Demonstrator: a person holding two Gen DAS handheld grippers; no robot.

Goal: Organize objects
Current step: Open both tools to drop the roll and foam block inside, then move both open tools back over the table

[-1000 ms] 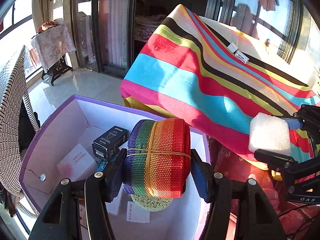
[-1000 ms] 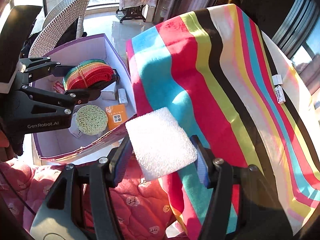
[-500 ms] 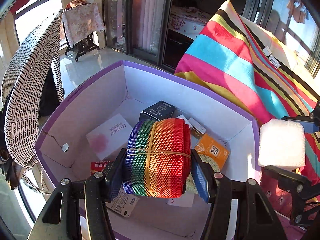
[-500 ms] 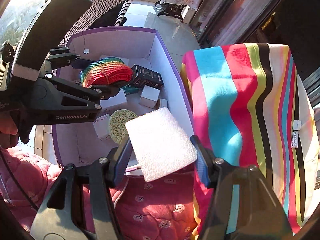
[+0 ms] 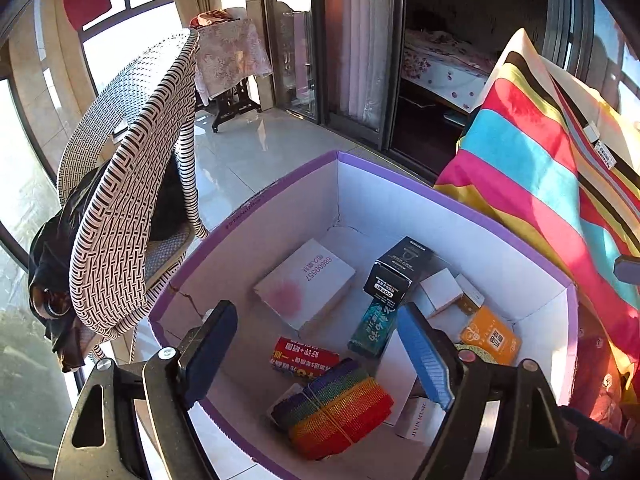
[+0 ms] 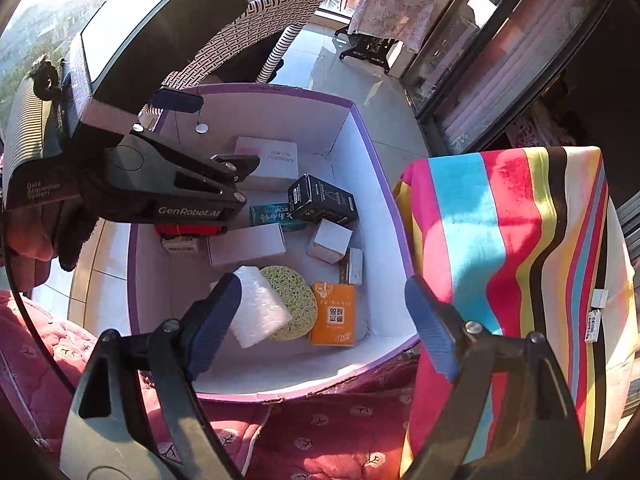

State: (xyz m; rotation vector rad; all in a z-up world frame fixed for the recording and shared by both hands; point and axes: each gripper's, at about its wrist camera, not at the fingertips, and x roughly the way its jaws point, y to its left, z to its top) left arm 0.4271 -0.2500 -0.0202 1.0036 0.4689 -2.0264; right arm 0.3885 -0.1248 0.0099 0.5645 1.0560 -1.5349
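In the left wrist view, the left gripper point(image 5: 318, 350) hangs over the purple-edged white cardboard box point(image 5: 460, 216) with its blue-padded tongs spread wide apart and nothing between them. The rainbow-striped roll of woven strap point(image 5: 340, 410), bound with a yellow band, lies on the box floor at the lower centre of the frame, beside a red printed packet point(image 5: 306, 358). In the right wrist view, the right gripper point(image 6: 320, 330) is likewise spread apart and empty above the same box. The white foam block point(image 6: 258, 312) lies inside the box at lower centre, just beside the left tong, overlapping a round yellow-green sponge point(image 6: 292, 300) next to an orange packet point(image 6: 332, 314). A striped multicoloured cloth point(image 6: 512, 248) fills the right of the frame.
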